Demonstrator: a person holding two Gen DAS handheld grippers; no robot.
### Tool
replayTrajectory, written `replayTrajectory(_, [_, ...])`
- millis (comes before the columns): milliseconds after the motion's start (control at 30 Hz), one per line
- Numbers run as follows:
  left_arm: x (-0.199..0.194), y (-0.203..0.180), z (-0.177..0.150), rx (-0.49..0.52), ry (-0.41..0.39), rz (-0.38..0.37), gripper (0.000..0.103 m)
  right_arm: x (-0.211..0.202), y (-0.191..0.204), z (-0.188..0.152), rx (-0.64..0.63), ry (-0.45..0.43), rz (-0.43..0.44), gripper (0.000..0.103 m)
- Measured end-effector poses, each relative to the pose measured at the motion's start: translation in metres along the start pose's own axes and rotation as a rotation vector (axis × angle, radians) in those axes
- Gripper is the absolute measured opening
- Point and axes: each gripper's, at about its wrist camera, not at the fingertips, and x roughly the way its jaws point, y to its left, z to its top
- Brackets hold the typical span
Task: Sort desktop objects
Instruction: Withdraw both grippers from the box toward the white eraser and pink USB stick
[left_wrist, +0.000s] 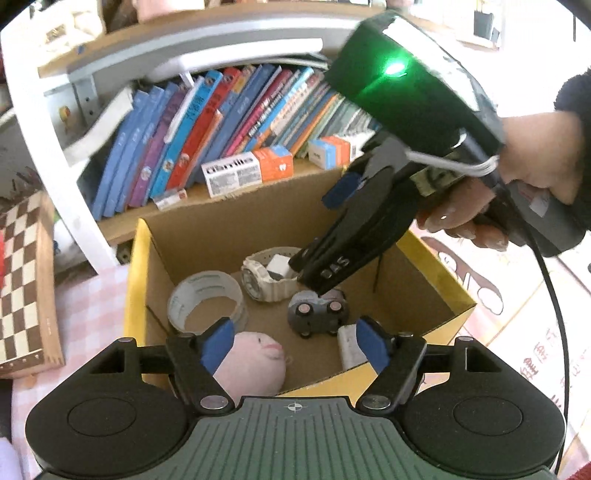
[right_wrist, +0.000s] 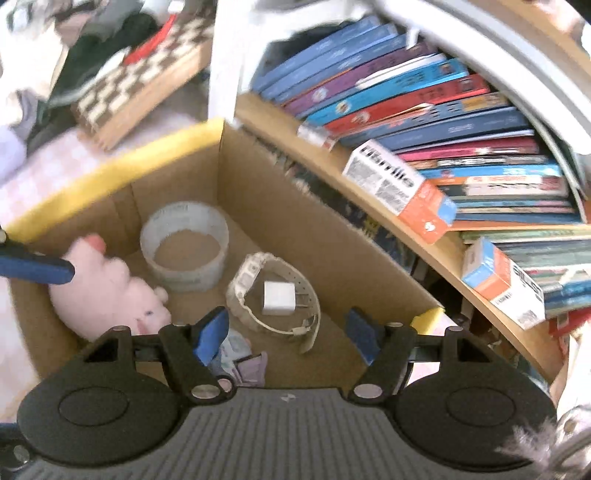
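A cardboard box with a yellow rim (left_wrist: 136, 280) holds a tape roll (left_wrist: 205, 302), a white watch (left_wrist: 258, 280) around a white charger cube (left_wrist: 279, 264), a grey toy car (left_wrist: 319, 314), a pink plush (left_wrist: 251, 363) and a small white item (left_wrist: 349, 347). My left gripper (left_wrist: 294, 343) hovers open over the box's near side, with nothing between its pads. My right gripper (right_wrist: 287, 338) is open and empty above the watch (right_wrist: 273, 299) and cube (right_wrist: 279, 297). In the left wrist view its black finger (left_wrist: 332, 266) hangs just over the car. The plush (right_wrist: 107, 288) and tape roll (right_wrist: 184, 247) lie to the left.
Behind the box stands a wooden shelf (left_wrist: 229, 199) of leaning books (left_wrist: 207, 129) with small cartons (left_wrist: 236, 175) in front. A chessboard (left_wrist: 22, 280) lies on the pink checked cloth (left_wrist: 92, 295) to the left. A hand (left_wrist: 517, 166) holds the right gripper.
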Motion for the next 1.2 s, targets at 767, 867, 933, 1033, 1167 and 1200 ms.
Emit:
replayTrajectory(767, [-0.108,0.032,-0.058,-0.095,-0.137,0.066,0.081,-0.14,0.058,-0.053,0.128,-0.225,-0.1,0.086])
replayTrajectory(867, [-0.114,0.033,-0.066,-0.091,-0.137,0.072,0.082,-0.147,0.066,-0.063,0.151,-0.226,-0.111,0.087])
replayTrajectory(933, [-0.118,0.033,-0.071,-0.089,-0.136,0.075,0.082,-0.151,0.072,-0.07,0.168,-0.224,-0.118,0.087])
replayTrajectory(1033, [-0.124,0.032,-0.078,-0.076,-0.137,0.076,0.082,-0.156,0.083,-0.082,0.19,-0.216,-0.13,0.088])
replayTrajectory(1167, [-0.13,0.031,-0.088,-0.06,-0.134,0.074,0.084,-0.158,0.096,-0.096,0.219,-0.199,-0.139,0.088])
replayTrajectory(1200, [-0.131,0.031,-0.09,-0.058,-0.133,0.073,0.085,-0.158,0.099,-0.1,0.225,-0.194,-0.141,0.088])
